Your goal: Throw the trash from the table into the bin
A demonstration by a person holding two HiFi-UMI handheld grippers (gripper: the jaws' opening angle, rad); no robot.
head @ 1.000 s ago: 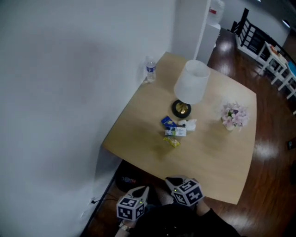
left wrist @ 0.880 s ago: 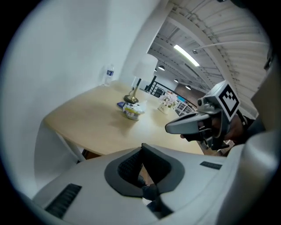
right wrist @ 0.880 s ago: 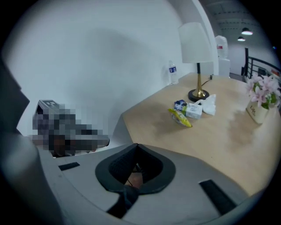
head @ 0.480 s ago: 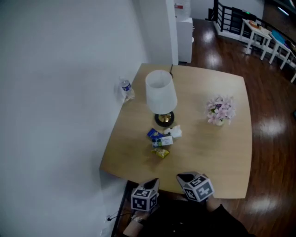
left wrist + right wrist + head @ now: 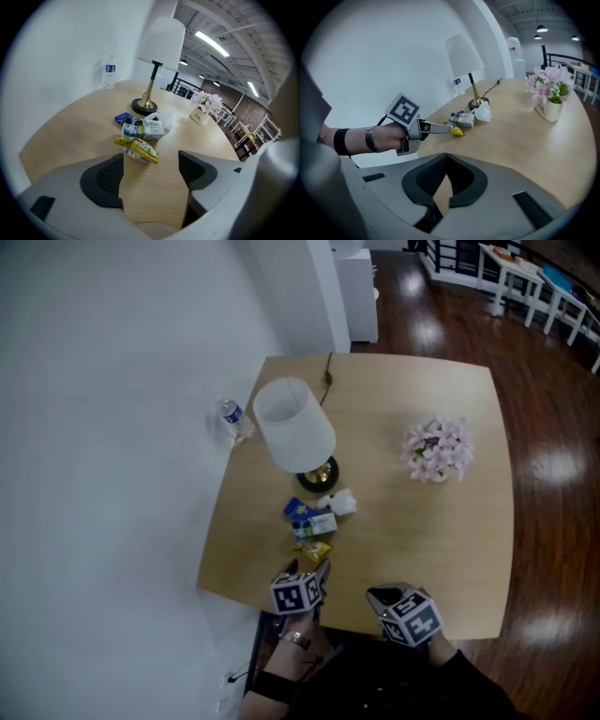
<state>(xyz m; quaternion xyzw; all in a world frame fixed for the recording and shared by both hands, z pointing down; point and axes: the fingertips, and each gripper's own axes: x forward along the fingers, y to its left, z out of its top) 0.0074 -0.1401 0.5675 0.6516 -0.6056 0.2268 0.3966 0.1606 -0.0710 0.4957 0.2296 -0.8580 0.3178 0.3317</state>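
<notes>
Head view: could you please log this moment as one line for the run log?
left hand-held gripper: jaws just opening, empty, aimed at yellow wrapper | right hand-held gripper: shut, empty | trash: on table

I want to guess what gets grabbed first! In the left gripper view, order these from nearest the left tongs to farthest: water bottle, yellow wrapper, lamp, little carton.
Starting from the left tongs:
1. yellow wrapper, just ahead of them.
2. little carton, right behind the wrapper.
3. lamp, in the middle of the table.
4. water bottle, far left, by the wall.
</notes>
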